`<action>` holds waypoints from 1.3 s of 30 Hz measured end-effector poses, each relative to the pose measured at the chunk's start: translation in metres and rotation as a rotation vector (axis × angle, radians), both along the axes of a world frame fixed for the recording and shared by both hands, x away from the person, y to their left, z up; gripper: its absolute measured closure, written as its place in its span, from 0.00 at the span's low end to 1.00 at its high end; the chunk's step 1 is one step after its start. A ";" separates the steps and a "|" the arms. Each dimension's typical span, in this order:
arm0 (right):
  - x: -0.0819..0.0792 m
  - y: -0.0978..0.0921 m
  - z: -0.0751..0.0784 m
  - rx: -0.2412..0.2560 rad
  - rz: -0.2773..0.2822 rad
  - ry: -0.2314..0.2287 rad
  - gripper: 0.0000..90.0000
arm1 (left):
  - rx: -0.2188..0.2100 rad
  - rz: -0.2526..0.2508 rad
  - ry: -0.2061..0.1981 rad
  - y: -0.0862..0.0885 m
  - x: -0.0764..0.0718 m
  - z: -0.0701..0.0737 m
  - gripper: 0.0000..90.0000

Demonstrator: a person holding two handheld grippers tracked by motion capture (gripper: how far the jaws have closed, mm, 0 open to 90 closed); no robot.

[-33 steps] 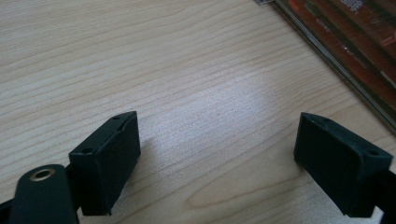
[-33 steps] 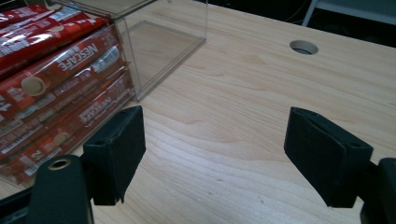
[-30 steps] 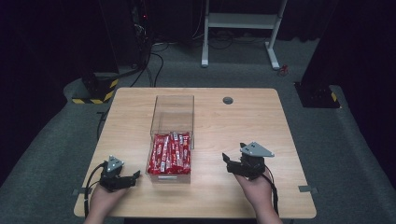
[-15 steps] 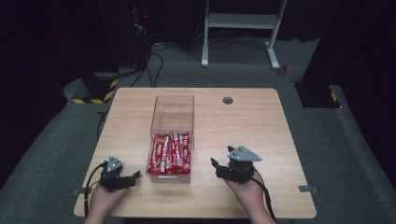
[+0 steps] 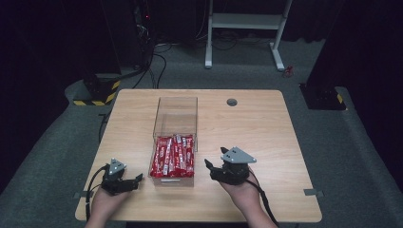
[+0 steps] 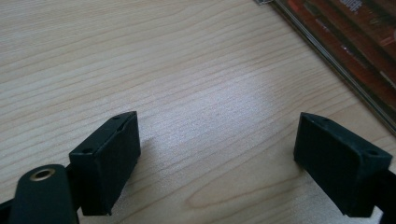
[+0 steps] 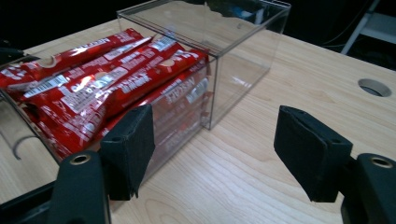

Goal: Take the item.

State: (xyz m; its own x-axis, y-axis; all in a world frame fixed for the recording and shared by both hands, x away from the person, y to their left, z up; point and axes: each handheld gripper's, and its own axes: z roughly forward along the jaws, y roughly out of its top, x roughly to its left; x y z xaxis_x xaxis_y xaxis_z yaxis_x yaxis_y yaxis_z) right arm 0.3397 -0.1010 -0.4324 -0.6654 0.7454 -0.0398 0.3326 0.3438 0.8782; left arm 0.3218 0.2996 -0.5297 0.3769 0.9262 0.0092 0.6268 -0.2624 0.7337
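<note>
A clear plastic box stands in the middle of the wooden table. Its near half holds several red snack packets; its far half is bare. My left gripper rests low on the table, left of the box's near corner, jaws open with nothing between them. The box wall crosses the upper right of the left gripper view. My right gripper is just right of the box, open and pointing at it. Its left finger sits close beside the box wall, with the packets behind.
A round cable hole sits near the table's far edge, right of the box; it also appears as the hole in the right gripper view. A white stand and cables lie on the floor beyond. Bare wood stretches right of the box.
My right gripper has moved left across the table, closing in on the box's right side. The left gripper has stayed put.
</note>
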 end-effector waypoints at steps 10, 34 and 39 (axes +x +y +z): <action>0.000 0.017 0.006 0.017 0.030 0.017 0.33 | 0.000 -0.001 0.000 0.000 0.000 0.000 0.16; -0.004 0.049 0.000 0.029 0.121 0.049 0.49 | 0.000 -0.003 -0.001 0.000 0.000 0.000 0.16; -0.004 0.055 -0.005 0.020 0.145 0.074 0.61 | 0.001 -0.004 0.000 0.000 0.000 0.000 0.16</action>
